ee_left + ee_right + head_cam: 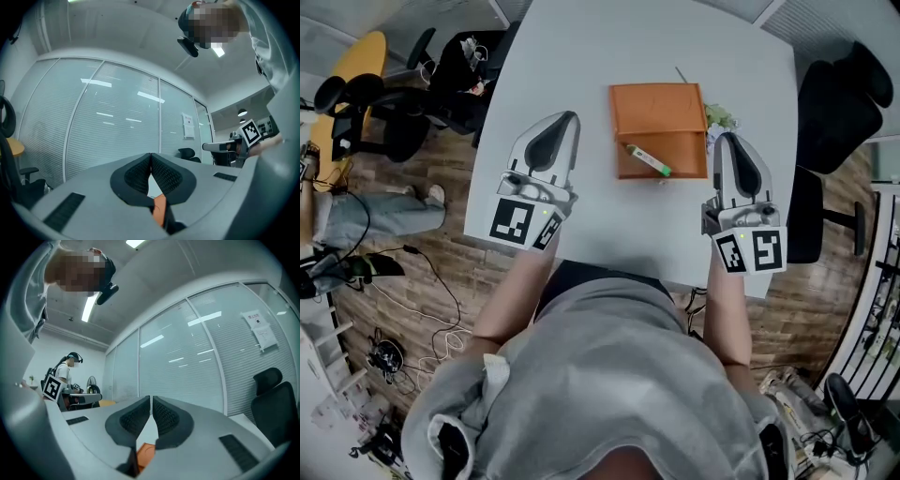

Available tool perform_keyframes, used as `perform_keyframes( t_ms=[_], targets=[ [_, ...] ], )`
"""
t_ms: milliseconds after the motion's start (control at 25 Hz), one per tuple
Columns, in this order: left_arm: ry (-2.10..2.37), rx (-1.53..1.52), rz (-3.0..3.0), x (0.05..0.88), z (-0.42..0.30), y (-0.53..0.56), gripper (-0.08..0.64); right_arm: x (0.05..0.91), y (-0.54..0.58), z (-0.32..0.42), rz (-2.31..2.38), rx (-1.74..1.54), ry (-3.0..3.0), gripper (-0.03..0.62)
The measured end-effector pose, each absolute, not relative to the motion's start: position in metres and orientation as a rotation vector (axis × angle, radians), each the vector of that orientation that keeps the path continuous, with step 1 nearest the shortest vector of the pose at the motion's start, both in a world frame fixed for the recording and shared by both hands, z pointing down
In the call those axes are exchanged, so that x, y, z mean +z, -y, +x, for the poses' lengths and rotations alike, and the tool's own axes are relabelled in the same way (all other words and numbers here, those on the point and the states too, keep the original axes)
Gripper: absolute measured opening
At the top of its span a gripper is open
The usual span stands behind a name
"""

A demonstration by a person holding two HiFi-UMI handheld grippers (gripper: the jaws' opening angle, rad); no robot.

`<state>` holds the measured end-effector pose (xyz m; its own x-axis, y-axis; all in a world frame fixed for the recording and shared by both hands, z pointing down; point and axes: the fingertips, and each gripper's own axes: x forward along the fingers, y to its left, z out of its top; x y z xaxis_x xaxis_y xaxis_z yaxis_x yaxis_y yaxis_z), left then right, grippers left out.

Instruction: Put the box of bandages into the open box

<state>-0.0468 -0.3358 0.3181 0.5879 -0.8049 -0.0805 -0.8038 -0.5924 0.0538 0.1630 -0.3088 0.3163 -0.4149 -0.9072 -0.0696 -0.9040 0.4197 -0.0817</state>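
An open orange box [659, 117] lies in the middle of the white table [600, 56]. A small white and green box of bandages [648, 159] rests slantwise on the orange box's near half. In the head view my left gripper [570, 118] hovers left of the orange box and my right gripper [727, 139] just right of it. Both are shut and hold nothing. In the left gripper view the jaws [151, 155] meet at the tips, with a sliver of the orange box [159, 209] below them. The right gripper view shows its jaws [151, 398] together above a patch of the orange box [146, 453].
A small green and white object [719, 117] lies by the orange box's far right corner. Black office chairs stand to the right [839, 103] and left [394, 103] of the table. A yellow table [352, 75] and cables are on the floor side. Glass partitions [108, 126] rise beyond the table.
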Motion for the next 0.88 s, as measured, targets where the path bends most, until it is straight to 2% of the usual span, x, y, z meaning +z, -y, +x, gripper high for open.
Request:
perform_keyframes(
  t_ms=[880],
  targets=[
    [1.436,-0.187,2.814,0.296,-0.041,0.316,0.020,0.290,0.293,0.168,-1.662,0.011,-2.518,0.055]
  ],
)
